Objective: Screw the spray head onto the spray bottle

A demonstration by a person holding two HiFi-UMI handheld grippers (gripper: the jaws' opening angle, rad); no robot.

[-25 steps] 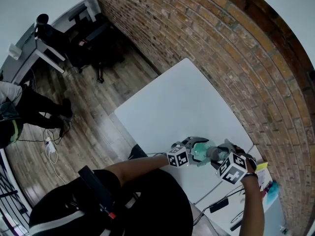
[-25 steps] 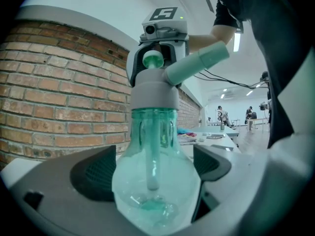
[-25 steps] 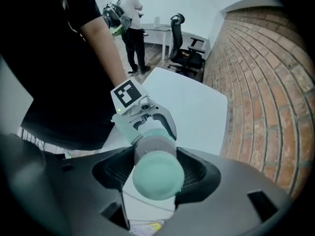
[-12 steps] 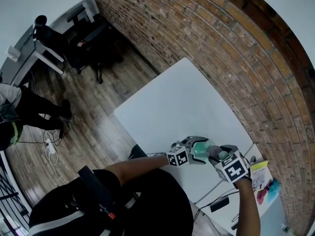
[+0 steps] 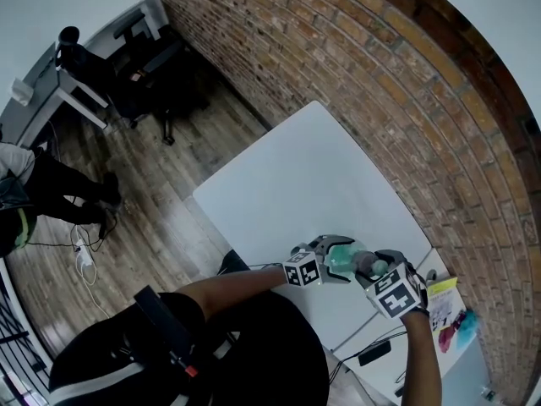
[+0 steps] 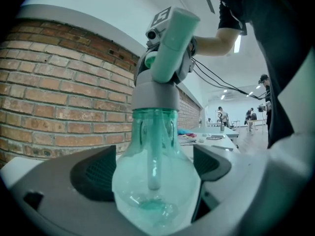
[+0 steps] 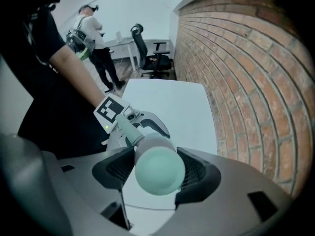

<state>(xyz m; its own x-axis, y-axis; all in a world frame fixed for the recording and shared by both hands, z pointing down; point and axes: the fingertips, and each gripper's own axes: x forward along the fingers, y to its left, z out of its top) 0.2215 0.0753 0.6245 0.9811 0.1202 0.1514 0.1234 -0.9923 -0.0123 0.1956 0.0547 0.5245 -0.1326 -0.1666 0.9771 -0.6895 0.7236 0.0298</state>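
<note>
Jaws of the left gripper press on both sides of the spray bottle, so this gripper is closed tight on it. The bottle is clear and green with a round belly, and a thin tube hangs inside it. The black pads sit on the fat part, one on each side. On top of the bottle neck sits the spray head. It has a gray ring at the bottom and a light green part above that leans to one side. The gray ring covers the neck and meets the green plastic below it.

The right gripper holds the spray head. Its two jaws squeeze the head from the left and from the right, and the round light green end faces the camera. Past that end, the left gripper shows with its black and white cube.

In the head view, both grippers are close together over the near edge of the white table. The bottle lies sideways between them, with the left gripper on the bottle end and the right gripper on the head end. I cannot tell if the bottle touches the table. A red brick wall runs along the far side of the table. Wood floor is on the other side, with black chairs far off. A person stands back there too.
</note>
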